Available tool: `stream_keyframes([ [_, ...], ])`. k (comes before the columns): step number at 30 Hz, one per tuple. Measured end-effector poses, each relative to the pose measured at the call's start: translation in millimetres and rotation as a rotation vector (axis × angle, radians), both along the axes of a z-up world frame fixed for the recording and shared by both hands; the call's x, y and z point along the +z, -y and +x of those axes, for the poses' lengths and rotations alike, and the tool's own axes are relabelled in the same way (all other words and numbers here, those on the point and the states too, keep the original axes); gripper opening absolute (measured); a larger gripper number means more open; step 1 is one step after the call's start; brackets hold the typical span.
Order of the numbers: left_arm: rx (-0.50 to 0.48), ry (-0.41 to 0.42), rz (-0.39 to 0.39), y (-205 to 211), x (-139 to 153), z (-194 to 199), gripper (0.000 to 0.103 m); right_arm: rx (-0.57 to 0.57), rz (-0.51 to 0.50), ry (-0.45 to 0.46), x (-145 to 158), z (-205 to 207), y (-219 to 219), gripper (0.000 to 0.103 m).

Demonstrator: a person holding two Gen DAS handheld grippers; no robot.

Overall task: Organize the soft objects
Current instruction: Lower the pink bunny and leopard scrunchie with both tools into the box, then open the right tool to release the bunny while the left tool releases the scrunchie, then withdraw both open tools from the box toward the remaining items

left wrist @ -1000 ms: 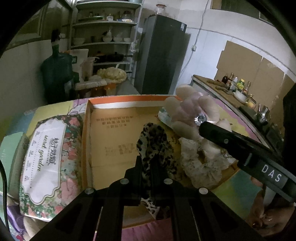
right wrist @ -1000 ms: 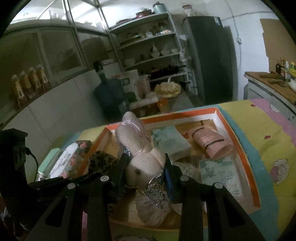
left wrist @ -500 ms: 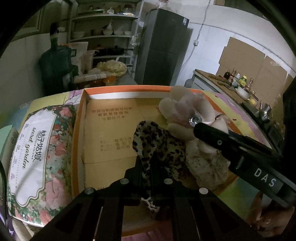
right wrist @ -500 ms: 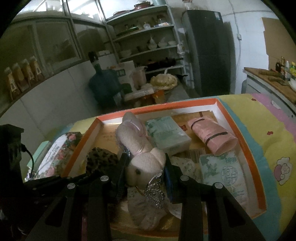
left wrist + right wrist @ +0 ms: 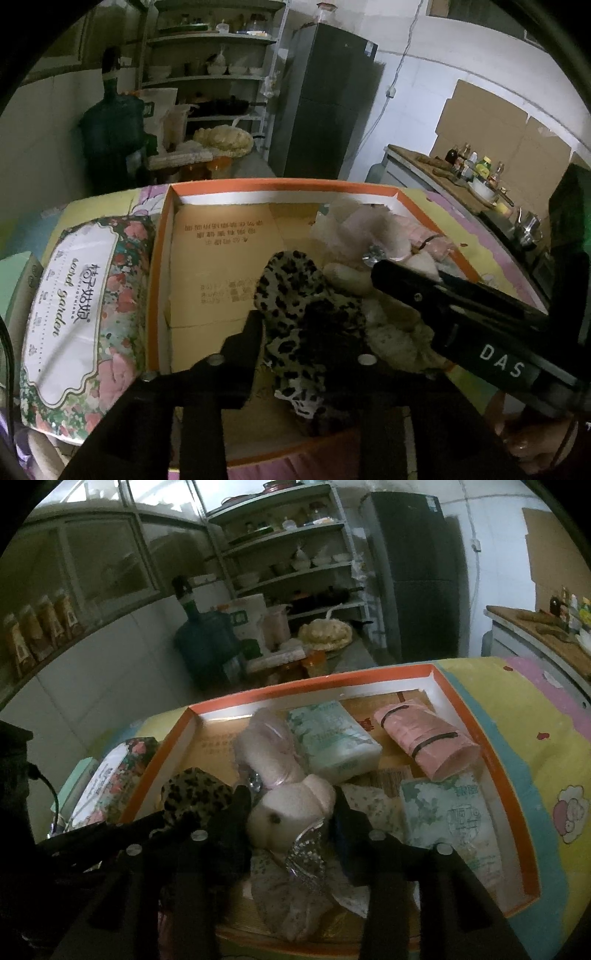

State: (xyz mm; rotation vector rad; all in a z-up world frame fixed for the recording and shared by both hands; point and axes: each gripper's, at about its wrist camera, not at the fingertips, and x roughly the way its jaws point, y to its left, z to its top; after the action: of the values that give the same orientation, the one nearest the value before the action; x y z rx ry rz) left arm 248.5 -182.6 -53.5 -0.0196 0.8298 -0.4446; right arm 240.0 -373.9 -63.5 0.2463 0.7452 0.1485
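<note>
1. A shallow orange-rimmed cardboard tray (image 5: 491,760) is lying on a colourful printed cloth (image 5: 535,716) and is holding most of the soft objects.
2. A floral tissue pack (image 5: 77,310) is resting outside the tray, just beside its left wall.
3. A cream plush rabbit (image 5: 291,805) is lying in the near middle of the tray, ears pointing far; the right gripper (image 5: 291,816) is straddling its head, and the jaws are opening, with the fingers standing just clear of the plush on either side.
4. A rolled pink cloth (image 5: 424,742) is lying at the far right of the tray, with two pale green tissue packs (image 5: 332,738) near it.
5. A leopard-print fabric piece (image 5: 295,306) is sitting in the near left part of the tray, touching the rabbit; the left gripper (image 5: 306,332) is opening its jaws around it, the left finger parted from the fabric.
</note>
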Motion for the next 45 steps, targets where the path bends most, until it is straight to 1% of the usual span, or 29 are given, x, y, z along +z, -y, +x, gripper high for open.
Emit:
stream_keyframes([
  [2, -0.004, 0.012, -0.003, 0, 3, -3, 0.048, -0.01, 0.013, 0.005, 0, -1, 3, 0.056],
  [3, -0.005, 0.018, -0.002, 2, 5, -4, 0.051, -0.013, 0.022, 0.007, 0, -2, 5, 0.057],
  [5, -0.004, 0.035, 0.005, 2, 8, -7, 0.059, -0.02, 0.037, 0.015, 1, -3, 8, 0.059],
  [7, 0.001, 0.05, 0.008, 2, 12, -10, 0.064, -0.03, 0.047, 0.026, 2, -5, 11, 0.059],
  [8, 0.003, 0.055, 0.006, 1, 14, -12, 0.065, -0.035, 0.052, 0.031, 4, -6, 12, 0.059],
  [19, 0.008, 0.092, -0.001, -2, 30, -26, 0.066, -0.068, 0.08, 0.07, 16, -21, 19, 0.061],
  [21, 0.011, 0.102, -0.002, -4, 34, -30, 0.066, -0.073, 0.08, 0.076, 19, -25, 21, 0.071],
  [22, 0.013, 0.106, -0.002, -4, 35, -32, 0.067, -0.078, 0.081, 0.082, 21, -28, 21, 0.071],
  [25, 0.017, 0.121, -0.006, -7, 41, -38, 0.071, -0.082, 0.083, 0.089, 26, -34, 20, 0.071],
  [33, 0.026, 0.159, -0.013, -22, 56, -55, 0.071, -0.079, 0.07, 0.114, 41, -53, 9, 0.072],
  [45, 0.068, 0.208, -0.028, -53, 74, -80, 0.071, -0.04, 0.044, 0.151, 61, -78, -20, 0.072],
])
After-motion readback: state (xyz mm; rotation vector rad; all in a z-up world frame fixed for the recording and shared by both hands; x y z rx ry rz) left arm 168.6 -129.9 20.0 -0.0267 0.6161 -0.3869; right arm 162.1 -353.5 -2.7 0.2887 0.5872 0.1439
